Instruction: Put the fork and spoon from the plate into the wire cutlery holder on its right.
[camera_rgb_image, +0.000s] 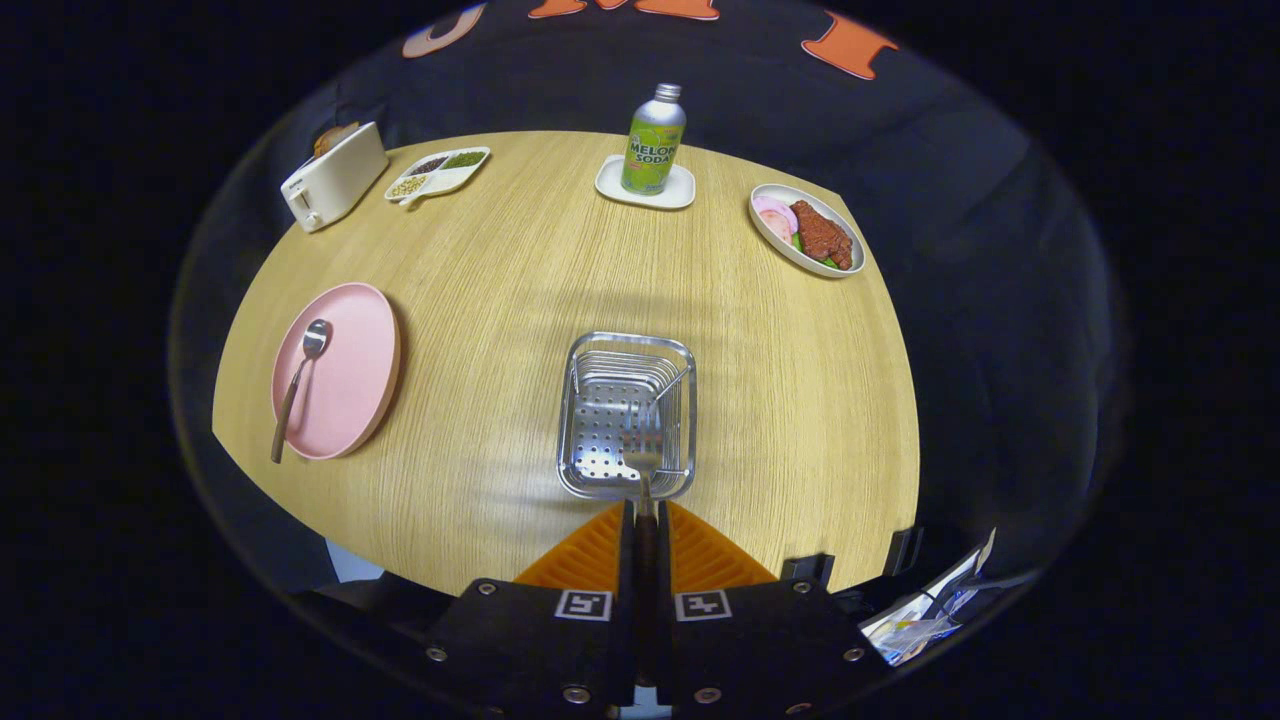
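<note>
The gripper, fingers clamped on the fork, hung over the open wire holder, nothing blocking its mouth. Bare table lay between holder and pink plate with the spoon. Bottle, toaster and food dishes stood well beyond.

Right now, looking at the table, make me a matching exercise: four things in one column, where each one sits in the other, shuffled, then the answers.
Things:
1. fork
2. spoon
3. soda bottle
4. toaster

Places:
A. lying on the pink plate
B. held in the shut claw, head over the wire cutlery holder
C. at the table's far corner, beside the divided snack dish
D. upright on a small white coaster

Pairs: 1-B, 2-A, 3-D, 4-C
</note>
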